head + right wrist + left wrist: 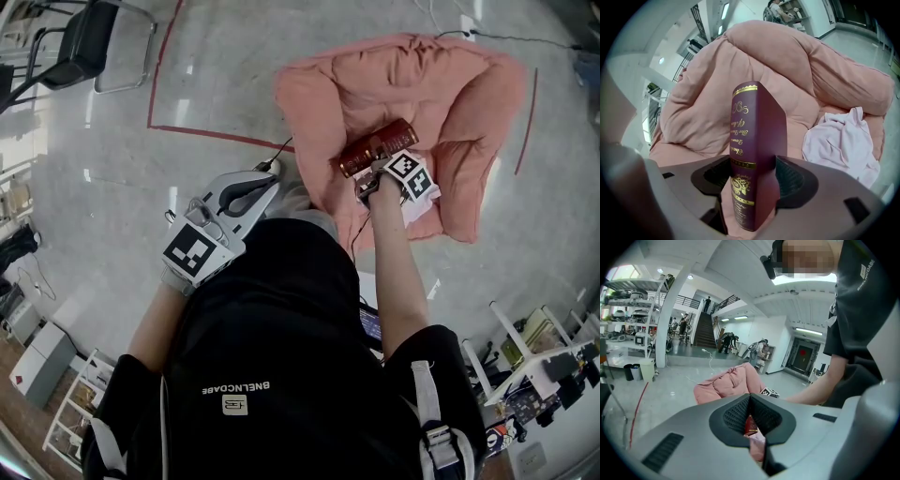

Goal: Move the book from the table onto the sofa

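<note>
Bright, even white indoor light throughout. Ceiling strip lights (809, 331) glow far beyond left jaws, with a blown-out panel higher up. Polished floor (112, 187) left of jaws carries white glare streaks. Book (754, 154) between right jaws sharp, gold print glinting. Soft shadows in sofa (708, 108) folds behind it. Fisheye bends frame edges; corners vignette black. Jaw bodies nearest lens slightly soft.
</note>
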Available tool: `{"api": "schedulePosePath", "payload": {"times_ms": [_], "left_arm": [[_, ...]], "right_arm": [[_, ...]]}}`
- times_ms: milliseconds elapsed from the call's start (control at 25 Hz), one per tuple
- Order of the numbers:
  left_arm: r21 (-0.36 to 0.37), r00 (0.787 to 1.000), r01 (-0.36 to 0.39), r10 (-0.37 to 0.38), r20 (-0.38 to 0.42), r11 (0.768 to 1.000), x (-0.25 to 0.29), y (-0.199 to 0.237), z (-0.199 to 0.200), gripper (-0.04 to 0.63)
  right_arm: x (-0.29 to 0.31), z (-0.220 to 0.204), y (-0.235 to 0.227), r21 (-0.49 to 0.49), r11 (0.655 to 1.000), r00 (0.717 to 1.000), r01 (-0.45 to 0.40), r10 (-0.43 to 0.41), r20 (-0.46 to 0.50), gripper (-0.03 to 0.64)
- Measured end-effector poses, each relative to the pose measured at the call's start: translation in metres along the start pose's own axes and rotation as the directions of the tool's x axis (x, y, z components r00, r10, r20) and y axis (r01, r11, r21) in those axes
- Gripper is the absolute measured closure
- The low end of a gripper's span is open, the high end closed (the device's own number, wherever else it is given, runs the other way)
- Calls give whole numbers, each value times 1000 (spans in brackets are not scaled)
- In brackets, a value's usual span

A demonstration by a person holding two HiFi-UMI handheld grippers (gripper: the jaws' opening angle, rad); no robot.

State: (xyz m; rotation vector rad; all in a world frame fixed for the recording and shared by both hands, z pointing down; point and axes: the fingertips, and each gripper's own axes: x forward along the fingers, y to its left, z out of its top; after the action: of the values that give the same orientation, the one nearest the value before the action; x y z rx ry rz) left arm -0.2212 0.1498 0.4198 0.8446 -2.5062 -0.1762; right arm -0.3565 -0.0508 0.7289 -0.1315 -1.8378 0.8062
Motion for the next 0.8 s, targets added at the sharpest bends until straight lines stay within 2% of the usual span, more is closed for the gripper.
{"api": "schedulePosePath", "payload": {"times_ms": [200,320,440,600,680,800], "left_arm": [[1,1000,-7,7,30,1000,0,-1,5,581],[2,1000,-5,5,12,1000,-1,-1,2,581],[1,999,-8,8,31,1000,0,-1,6,581],[-1,1000,-5,5,5,1000,-1,-1,-1,581],[-2,1000,-5,5,-10,1000,-1,-2,-4,581],[4,1000,-11,11,27,1000,0,-1,2,581]], "right_arm": [[-4,-2,16,-26,999,999,-41,41,-2,325],[-6,-1,27,-26,997,997,-72,73,4,325],[-6,1,43,-60,992,994,-107,108,1,325],[8,2,38,-100,993,998,-67,65,-22,325],[14,2,26,-83,996,999,-31,28,-28,325],[21,4,4,-40,999,999,27,-29,-28,327]]}}
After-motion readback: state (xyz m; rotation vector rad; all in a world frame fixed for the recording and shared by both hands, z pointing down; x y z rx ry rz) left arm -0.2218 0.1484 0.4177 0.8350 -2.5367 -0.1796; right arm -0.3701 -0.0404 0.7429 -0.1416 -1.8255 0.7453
